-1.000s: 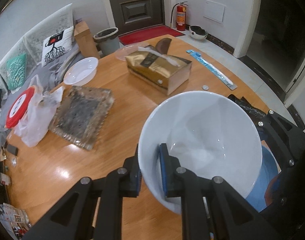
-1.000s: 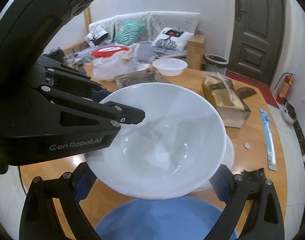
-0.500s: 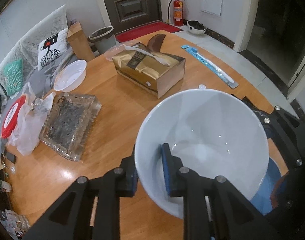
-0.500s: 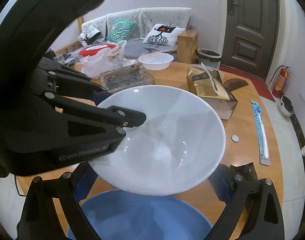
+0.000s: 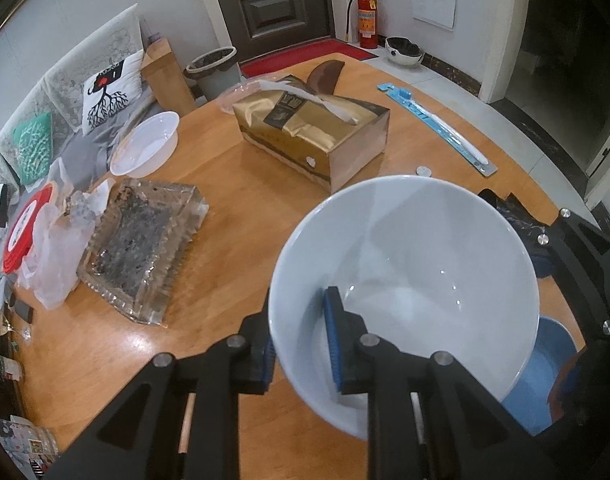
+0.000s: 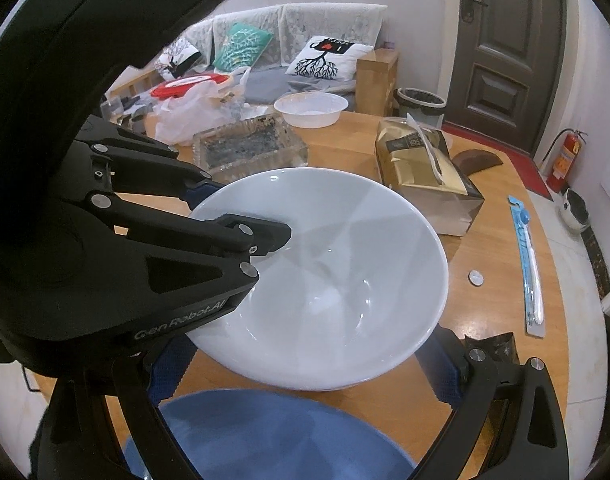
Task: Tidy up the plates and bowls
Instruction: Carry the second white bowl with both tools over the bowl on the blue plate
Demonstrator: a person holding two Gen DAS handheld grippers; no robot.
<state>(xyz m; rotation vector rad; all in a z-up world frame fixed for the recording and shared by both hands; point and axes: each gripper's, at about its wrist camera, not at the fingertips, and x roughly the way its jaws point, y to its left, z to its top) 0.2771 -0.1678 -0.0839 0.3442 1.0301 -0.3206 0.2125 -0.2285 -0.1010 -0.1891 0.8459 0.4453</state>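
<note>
Fingers of the left gripper [image 5: 301, 344] clench the white bowl's [image 5: 405, 276] rim, their jaws just eased slightly — the right gripper [image 6: 305, 364] gapes around it; lower gently onto the blue plate [image 6: 265, 436] beneath.

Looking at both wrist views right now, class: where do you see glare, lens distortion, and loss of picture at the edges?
Left wrist view: glare patch on the wooden table, small highlights inside the white bowl, door frame and walls bowed by the fisheye, corners black. Right wrist view: glints in the white bowl, the left gripper looms large and dark, blocking the left side; the sofa looks curved.
</note>
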